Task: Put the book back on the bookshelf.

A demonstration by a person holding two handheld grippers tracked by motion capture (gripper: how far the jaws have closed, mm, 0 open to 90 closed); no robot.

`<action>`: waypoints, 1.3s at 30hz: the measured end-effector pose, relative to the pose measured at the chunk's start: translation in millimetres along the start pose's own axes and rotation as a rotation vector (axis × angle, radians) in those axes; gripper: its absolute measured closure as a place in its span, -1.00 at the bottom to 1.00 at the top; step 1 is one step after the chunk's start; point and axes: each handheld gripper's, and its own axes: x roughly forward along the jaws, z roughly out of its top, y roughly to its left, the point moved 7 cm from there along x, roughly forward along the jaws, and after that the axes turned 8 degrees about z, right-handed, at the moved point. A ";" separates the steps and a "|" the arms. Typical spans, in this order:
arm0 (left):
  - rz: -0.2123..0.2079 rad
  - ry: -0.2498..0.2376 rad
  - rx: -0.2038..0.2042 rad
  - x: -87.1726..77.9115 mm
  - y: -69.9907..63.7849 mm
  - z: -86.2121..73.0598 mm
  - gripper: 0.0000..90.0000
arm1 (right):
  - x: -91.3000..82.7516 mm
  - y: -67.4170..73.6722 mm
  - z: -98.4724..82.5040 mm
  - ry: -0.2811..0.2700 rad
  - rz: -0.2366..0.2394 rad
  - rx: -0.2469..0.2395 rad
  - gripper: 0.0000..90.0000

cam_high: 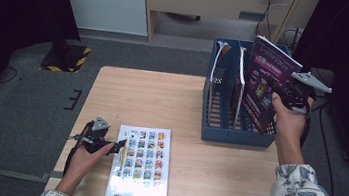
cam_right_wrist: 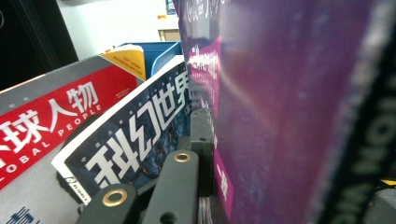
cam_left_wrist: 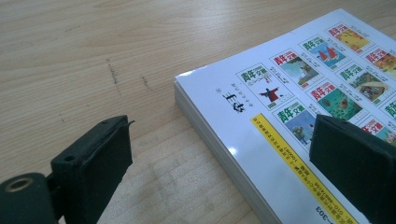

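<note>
The right gripper (cam_high: 276, 93) is clenched on the purple magazine (cam_high: 265, 79), holding it upright with its long axis tilted, lower edge just inside the rightmost slot of the blue file rack (cam_high: 219, 131) at the table's far right corner. That slot lies straight below, so the drop looks short. Near the front left edge, the left gripper (cam_high: 118, 146) rests released, jaws straddling the flat white booklet's (cam_high: 141, 167) edge without pressing

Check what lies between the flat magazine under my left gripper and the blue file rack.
Nothing: in the high view the stretch of table between the flat magazine and the blue file rack is bare wood.
</note>
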 end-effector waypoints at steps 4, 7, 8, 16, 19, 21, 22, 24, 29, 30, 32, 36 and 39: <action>0.000 0.001 -0.001 0.0 0.7 0.0 -0.88 | 5.5 -1.1 0.1 -0.004 -0.003 0.006 0.87; 0.003 -0.005 -0.010 -1.0 2.8 0.5 -0.88 | 8.3 -1.5 0.4 -0.004 -0.006 0.008 0.87; 0.005 -0.004 -0.011 -1.1 3.7 0.3 -0.88 | 9.6 -1.6 0.5 -0.005 -0.007 0.007 0.87; 0.005 0.000 -0.013 -0.6 3.5 -0.3 -0.88 | 25.9 -1.8 0.3 -0.009 -0.010 0.013 0.87; 0.006 -0.004 -0.018 -1.2 4.6 -0.4 -0.88 | 32.8 -3.0 -0.9 -0.016 -0.017 0.022 0.87; 0.007 -0.005 -0.022 -1.2 5.4 -0.3 -0.88 | 38.1 -4.1 -2.9 -0.021 -0.020 0.022 0.87; 0.008 -0.005 -0.024 -1.1 5.5 -0.5 -0.88 | 39.8 -4.2 -2.9 -0.028 -0.023 0.022 0.87; 0.008 -0.004 -0.024 -0.9 5.6 -0.8 -0.88 | 41.1 -4.0 -3.2 -0.034 -0.022 0.020 0.87; 0.008 -0.001 -0.019 -0.7 5.0 -1.2 -0.88 | 46.5 -0.5 -7.4 -0.035 -0.024 -0.006 0.87; 0.008 -0.002 -0.018 -0.4 4.9 -1.2 -0.87 | 47.6 1.1 -8.6 -0.042 -0.023 -0.008 0.87; 0.009 0.002 -0.012 0.0 5.1 -1.6 -0.87 | 48.5 1.6 -9.3 -0.041 -0.021 -0.010 0.87; 0.010 -0.002 -0.015 -0.3 4.8 -1.2 -0.87 | 50.6 1.8 -12.2 -0.049 -0.025 -0.010 0.87; 0.009 0.001 -0.014 0.2 4.7 -1.4 -0.87 | 51.8 2.0 -14.7 -0.054 -0.025 -0.005 0.87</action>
